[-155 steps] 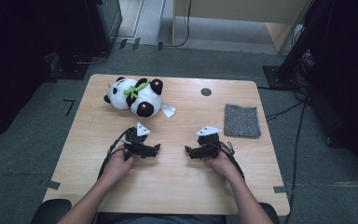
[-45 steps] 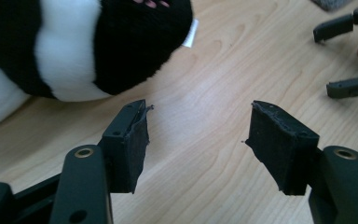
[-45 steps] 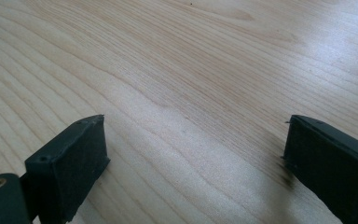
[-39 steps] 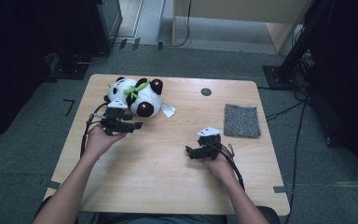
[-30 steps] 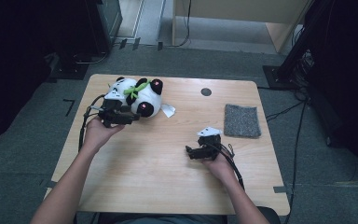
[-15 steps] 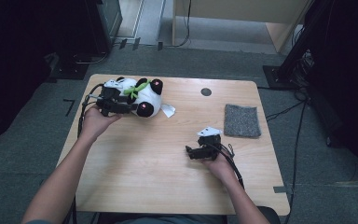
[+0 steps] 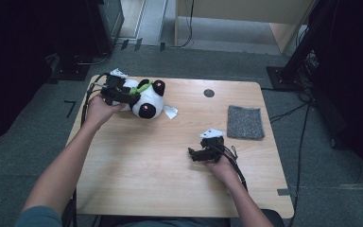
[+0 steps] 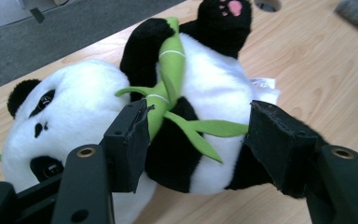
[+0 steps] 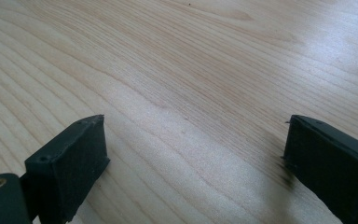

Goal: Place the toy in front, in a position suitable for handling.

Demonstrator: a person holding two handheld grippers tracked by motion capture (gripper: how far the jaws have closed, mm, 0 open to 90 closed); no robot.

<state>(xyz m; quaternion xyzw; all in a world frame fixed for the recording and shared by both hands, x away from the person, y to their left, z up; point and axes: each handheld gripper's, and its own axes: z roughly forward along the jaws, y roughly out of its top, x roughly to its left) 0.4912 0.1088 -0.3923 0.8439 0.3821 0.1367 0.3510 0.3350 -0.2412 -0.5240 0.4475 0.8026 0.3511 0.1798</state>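
One camera looks down from high above the person's side of the table [image 7: 170,165]. Two more ride on the tongs, very close up. The left one faces the toy panda [image 8: 121,116], which the high one sees too [image 7: 144,97]. The right one faces bare wood.

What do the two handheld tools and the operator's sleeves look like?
Left tool and right tool: black bodies, two blocky black jaws with brass-coloured rivets, a pale three-cornered plate on top, trailing black cables. Forearms are bare; a teal sleeve shows at the left upper arm.
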